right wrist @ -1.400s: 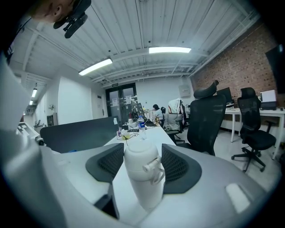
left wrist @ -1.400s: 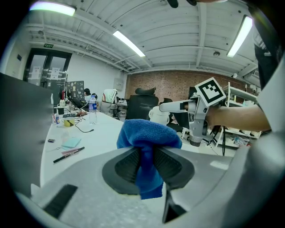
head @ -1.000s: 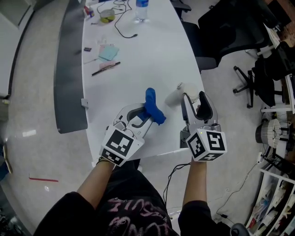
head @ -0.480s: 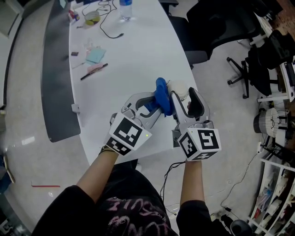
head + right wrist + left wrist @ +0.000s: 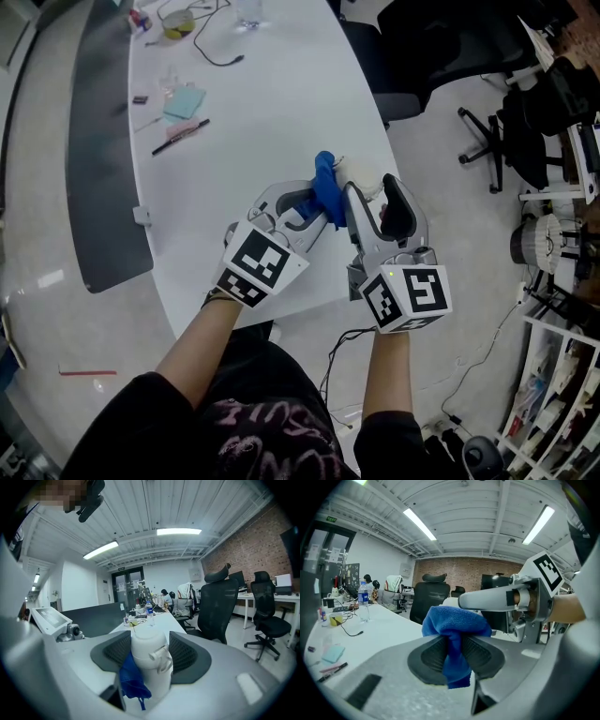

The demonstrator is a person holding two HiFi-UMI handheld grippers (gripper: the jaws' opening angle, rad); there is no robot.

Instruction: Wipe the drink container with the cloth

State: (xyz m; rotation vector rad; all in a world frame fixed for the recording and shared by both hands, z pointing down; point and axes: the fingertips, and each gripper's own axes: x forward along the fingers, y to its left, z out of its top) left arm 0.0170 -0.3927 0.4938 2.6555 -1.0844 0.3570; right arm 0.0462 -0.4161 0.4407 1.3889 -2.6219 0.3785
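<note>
Over the bench (image 5: 272, 103) edge, the left gripper (image 5: 311, 206) has its jaws clamped on the blue cloth (image 5: 327, 186). The cloth touches the white bottle (image 5: 362, 174), which is clamped in the jaws of the right gripper (image 5: 375, 199).

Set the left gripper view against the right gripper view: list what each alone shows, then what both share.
Left gripper view only: the left gripper with its jaws shut on the blue terry cloth, and a black pen lying on the table. Right gripper view only: the right gripper with its jaws clamping the white plastic drink container, lid end up. Both: the cloth, the white table and a clear water bottle.
</note>
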